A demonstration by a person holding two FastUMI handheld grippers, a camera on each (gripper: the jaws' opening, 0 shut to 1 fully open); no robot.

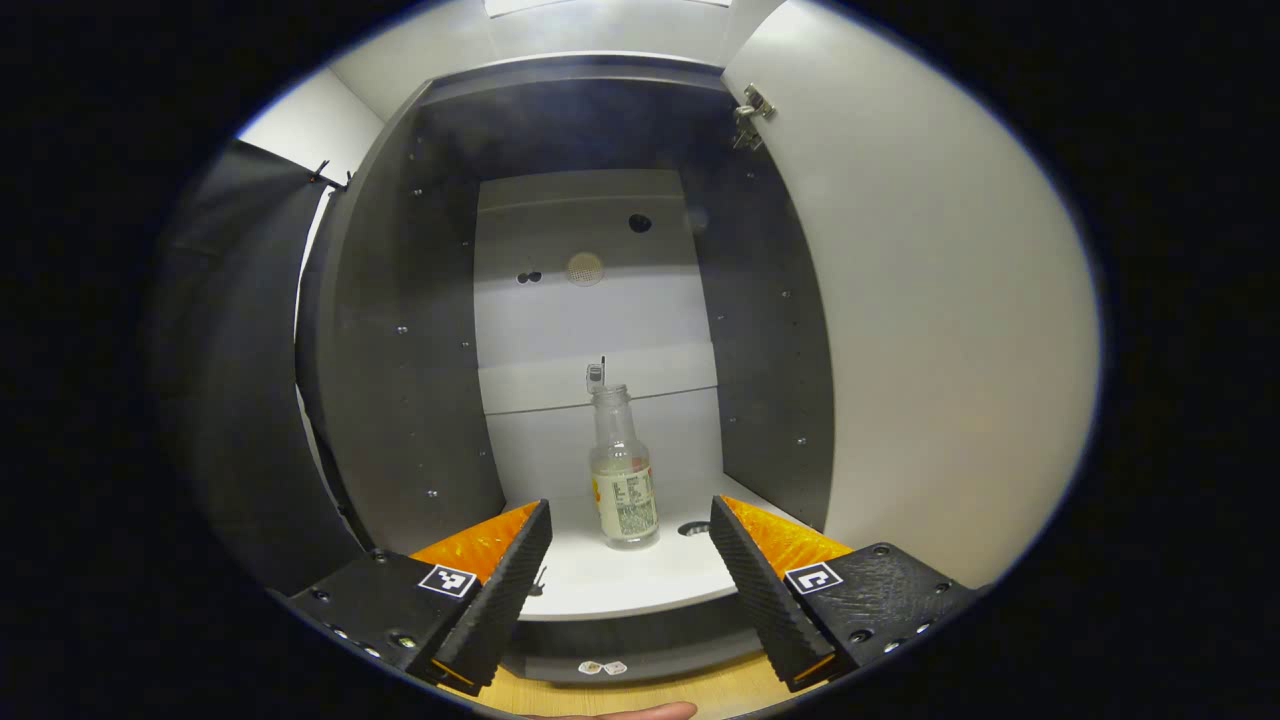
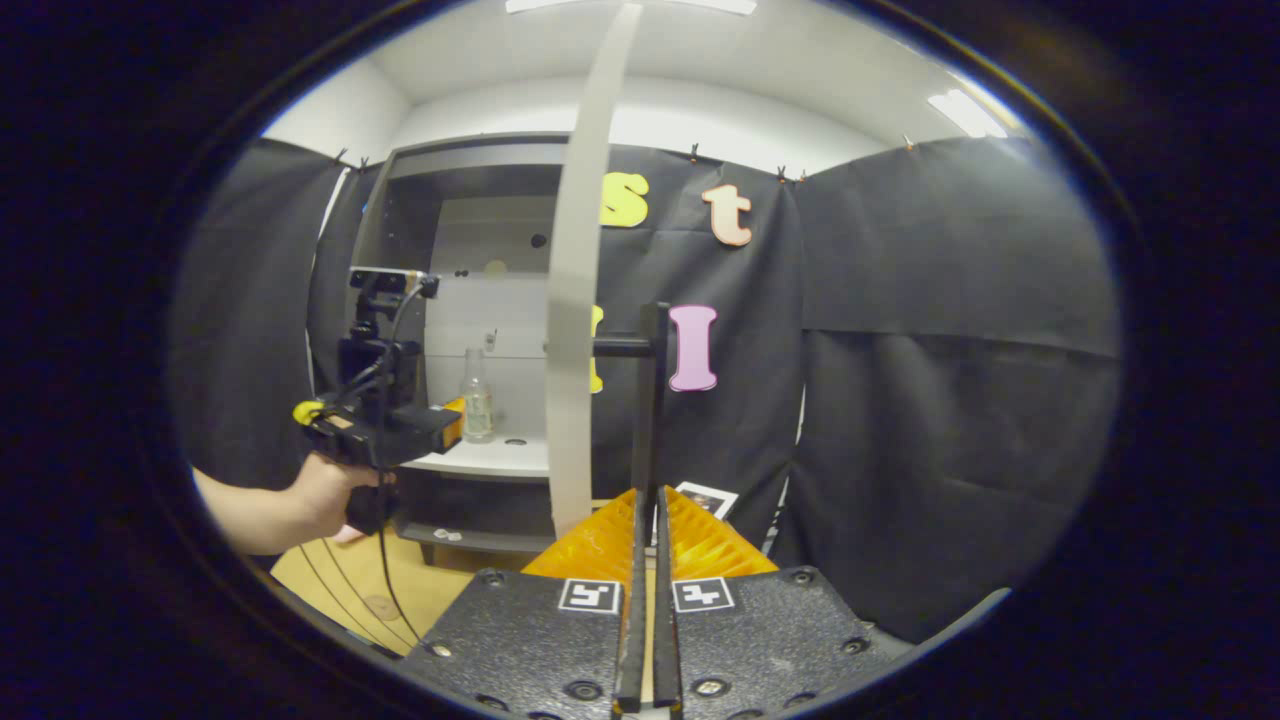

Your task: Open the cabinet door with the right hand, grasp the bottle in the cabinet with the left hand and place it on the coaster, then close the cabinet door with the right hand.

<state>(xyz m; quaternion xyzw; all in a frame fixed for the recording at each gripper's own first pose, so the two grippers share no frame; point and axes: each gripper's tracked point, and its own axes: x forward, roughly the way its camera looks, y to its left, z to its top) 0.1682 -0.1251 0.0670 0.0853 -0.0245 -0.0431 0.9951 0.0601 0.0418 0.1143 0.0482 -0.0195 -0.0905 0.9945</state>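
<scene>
1. On the white shelf point(image 1: 620, 585) inside the open cabinet point(image 1: 400, 330) the bottle point(image 1: 622, 470) stood upright, a clear one with a label on its lower half and no cap visible on its neck.
2. Seen in the left gripper view, the left gripper point(image 1: 630, 560) was held in front of the cabinet with its fingers point(image 1: 510, 590) spread wide apart, gripping nothing.
3. The bottle appeared between those two fingers but farther back on the shelf, apart from both.
4. The cabinet door point(image 1: 930, 330) stood swung open on the right of that view, its hinge point(image 1: 750, 110) near the top.
5. In the right gripper view the door point(image 2: 580, 290) was edge-on, and its dark bar handle point(image 2: 650, 400) rose just above the right gripper point(image 2: 648, 530).
6. That gripper's fingers were drawn close together on the handle's lower end, which passed between them.
7. Farther left in that view a hand point(image 2: 320, 495) held the left gripper point(image 2: 385, 425) before the shelf, near the bottle point(image 2: 477, 395).
8. A wooden table point(image 2: 350, 590) lay below the cabinet.
</scene>
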